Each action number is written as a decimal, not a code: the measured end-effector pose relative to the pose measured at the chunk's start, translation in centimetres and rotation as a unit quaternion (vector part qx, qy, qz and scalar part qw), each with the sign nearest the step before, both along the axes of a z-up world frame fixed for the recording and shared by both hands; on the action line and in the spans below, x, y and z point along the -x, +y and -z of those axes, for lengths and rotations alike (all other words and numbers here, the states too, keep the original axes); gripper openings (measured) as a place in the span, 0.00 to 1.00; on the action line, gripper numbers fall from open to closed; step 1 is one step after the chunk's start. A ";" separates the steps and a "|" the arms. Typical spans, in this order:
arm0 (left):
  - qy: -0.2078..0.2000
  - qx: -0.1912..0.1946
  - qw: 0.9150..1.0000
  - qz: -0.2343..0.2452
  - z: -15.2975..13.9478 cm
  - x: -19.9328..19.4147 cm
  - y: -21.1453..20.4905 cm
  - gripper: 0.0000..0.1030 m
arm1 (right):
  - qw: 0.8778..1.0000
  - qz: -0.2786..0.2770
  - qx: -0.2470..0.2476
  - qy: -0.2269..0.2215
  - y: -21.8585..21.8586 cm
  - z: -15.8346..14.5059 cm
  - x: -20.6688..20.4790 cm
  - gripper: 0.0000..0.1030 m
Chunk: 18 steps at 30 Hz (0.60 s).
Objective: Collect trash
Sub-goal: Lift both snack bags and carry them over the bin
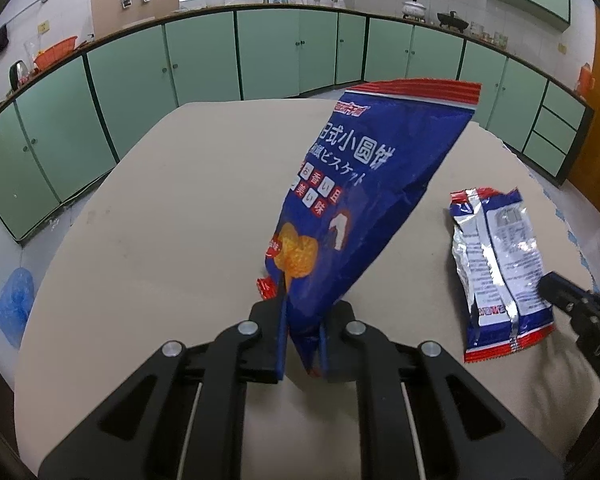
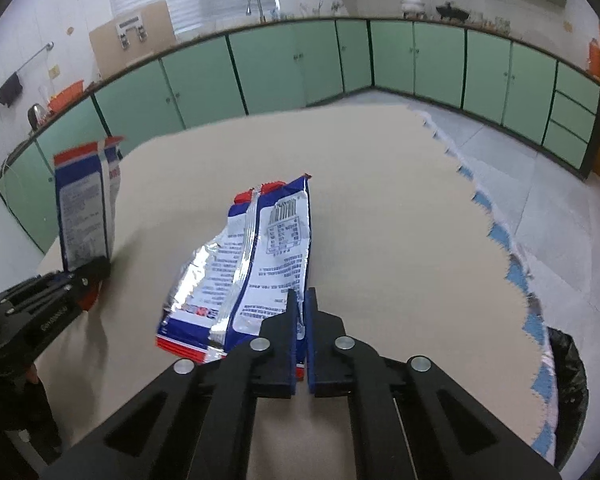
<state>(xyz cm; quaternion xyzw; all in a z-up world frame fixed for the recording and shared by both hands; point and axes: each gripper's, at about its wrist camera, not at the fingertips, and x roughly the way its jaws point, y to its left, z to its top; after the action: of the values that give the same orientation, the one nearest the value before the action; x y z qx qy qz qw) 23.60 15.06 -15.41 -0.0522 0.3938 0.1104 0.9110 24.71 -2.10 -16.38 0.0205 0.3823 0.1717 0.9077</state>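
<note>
Trash: blue biscuit bag (image 1: pixel 352 200) upright, pinched at its bottom by left gripper (image 1: pixel 302 320) | flattened wrapper (image 2: pixel 256 264) on table (image 2: pixel 380 200), near edge clamped by right gripper (image 2: pixel 300 320) | risk: thin foil slips from either shallow grip on lifting; bin liner (image 2: pixel 568 360) at right edge.
</note>
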 end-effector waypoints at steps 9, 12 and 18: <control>-0.020 0.006 1.000 0.022 -1.5 1.2 -1.7 0.09 | 0.999 0.019 -0.016 -0.034 -2.6 -3.7 1.0 0.02; -0.029 0.007 0.999 0.035 -2.2 1.5 -2.9 0.09 | 0.998 0.029 -0.018 -0.046 -4.0 -4.7 1.7 0.02; -0.051 0.014 0.996 0.078 -4.0 2.0 -6.9 0.08 | 0.995 0.055 -0.022 -0.074 -7.4 -6.9 3.5 0.02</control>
<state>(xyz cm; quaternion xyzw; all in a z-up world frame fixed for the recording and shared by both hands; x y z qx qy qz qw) 21.61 8.19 -11.41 -0.0401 0.3516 0.0309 0.9348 21.20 -9.50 -9.45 0.0486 0.3084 0.1307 0.9410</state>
